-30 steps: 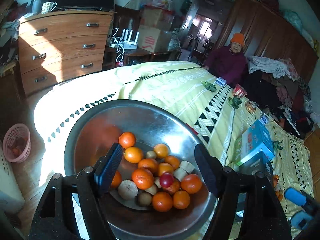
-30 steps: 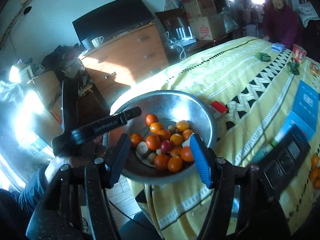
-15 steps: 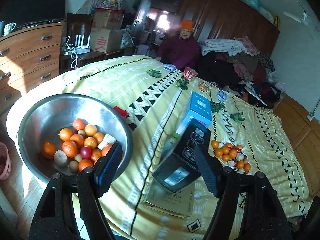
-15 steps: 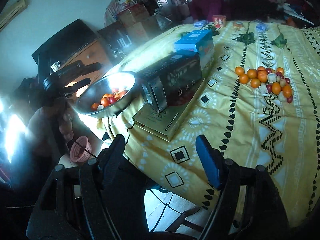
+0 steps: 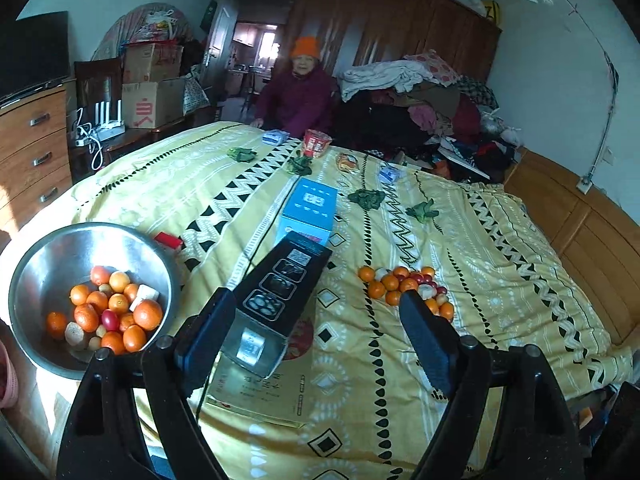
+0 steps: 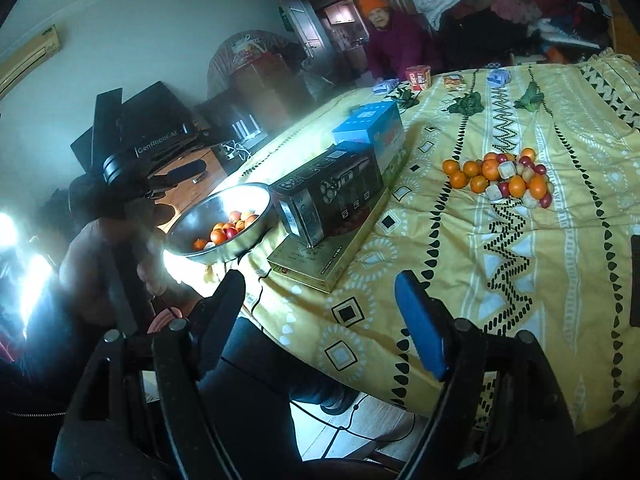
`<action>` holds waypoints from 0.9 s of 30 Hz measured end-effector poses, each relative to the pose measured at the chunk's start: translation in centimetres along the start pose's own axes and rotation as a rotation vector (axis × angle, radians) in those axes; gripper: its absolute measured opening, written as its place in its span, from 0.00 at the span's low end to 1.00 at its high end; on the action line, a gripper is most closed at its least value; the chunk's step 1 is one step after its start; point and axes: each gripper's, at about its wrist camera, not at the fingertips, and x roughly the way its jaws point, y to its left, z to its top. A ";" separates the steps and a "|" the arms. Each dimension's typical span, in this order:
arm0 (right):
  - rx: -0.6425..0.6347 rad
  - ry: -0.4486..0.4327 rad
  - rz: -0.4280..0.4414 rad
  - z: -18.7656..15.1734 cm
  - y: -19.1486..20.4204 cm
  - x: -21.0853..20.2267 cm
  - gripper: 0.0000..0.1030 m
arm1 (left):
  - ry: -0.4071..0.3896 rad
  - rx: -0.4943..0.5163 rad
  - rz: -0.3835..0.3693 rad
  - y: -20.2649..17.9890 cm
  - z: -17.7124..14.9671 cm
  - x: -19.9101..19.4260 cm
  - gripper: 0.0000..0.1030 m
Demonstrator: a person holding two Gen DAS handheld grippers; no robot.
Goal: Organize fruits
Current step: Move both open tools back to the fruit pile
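Observation:
A steel bowl point(image 5: 48, 248) point(image 6: 256, 200) holding several oranges and small red fruits sits at the bed's near left corner. A loose pile of fruit point(image 5: 404, 284) point(image 6: 500, 178), oranges with red and pale pieces, lies on the yellow bedspread point(image 5: 480, 240) to the right. My left gripper point(image 5: 320, 328) hangs over the near edge of the bed, jaws opening, nothing between them. My right gripper point(image 6: 324, 316) is off the bed's edge, below and left of the pile, jaws opening and empty. The left gripper's body point(image 6: 152, 148) shows behind the bowl in the right wrist view.
A black box point(image 5: 280, 284) on a flat yellow box point(image 5: 264, 392) stands between bowl and pile, with a blue box point(image 5: 308, 208) behind. Green leaves, snack packs and a red cup lie farther back. A person in an orange hat point(image 5: 298, 92) sits beyond the bed. A dresser point(image 5: 32, 140) stands left.
Both grippers swung away from the bowl to the right, so the boxes and the loose fruit pile came into view. Both sets of jaws stand a little wider.

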 end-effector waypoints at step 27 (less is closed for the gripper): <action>0.315 0.141 -0.189 -1.2 -20.6 5.2 0.76 | 0.376 0.126 -0.117 -10.2 -5.7 37.3 0.57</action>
